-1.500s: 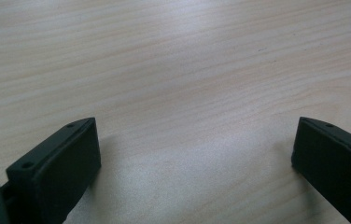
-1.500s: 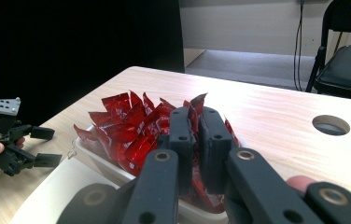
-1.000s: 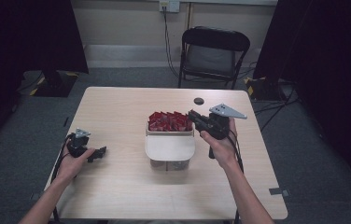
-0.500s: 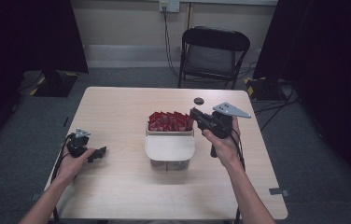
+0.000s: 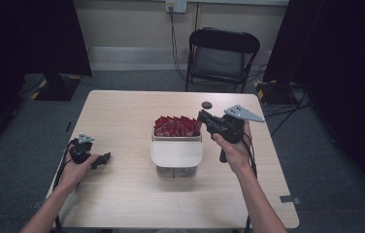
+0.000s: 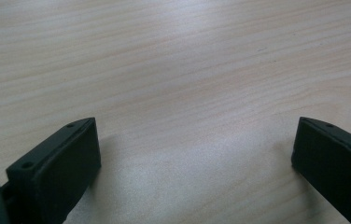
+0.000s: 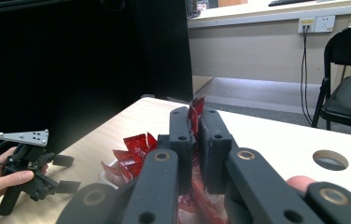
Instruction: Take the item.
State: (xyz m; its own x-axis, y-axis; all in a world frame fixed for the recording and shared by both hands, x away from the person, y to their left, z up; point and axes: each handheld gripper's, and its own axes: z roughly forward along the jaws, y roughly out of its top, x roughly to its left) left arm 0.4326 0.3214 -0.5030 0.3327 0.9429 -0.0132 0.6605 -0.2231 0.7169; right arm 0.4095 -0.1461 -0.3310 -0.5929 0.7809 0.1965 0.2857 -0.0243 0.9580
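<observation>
A white tub (image 5: 176, 153) stands mid-table with several red packets (image 5: 173, 126) in its far half. My right gripper (image 5: 201, 116) hovers over the tub's right rear corner, shut on one red packet (image 7: 197, 102) that sticks up between its tips (image 7: 196, 116); more red packets (image 7: 134, 145) lie below it. Near the table's left edge my left gripper (image 5: 104, 159) rests low on the wood. Its jaws stand wide apart with bare table between them (image 6: 194, 154). The right gripper view also shows the left gripper (image 7: 64, 173), held in a hand.
A round cable hole (image 5: 206, 104) sits in the tabletop behind the right gripper, seen also as the hole (image 7: 331, 159). A black folding chair (image 5: 222, 53) stands beyond the far edge. Dark curtains flank the table (image 5: 122, 111).
My right gripper has drifted slightly up and to the right, still holding the red packet. The left gripper has stayed put.
</observation>
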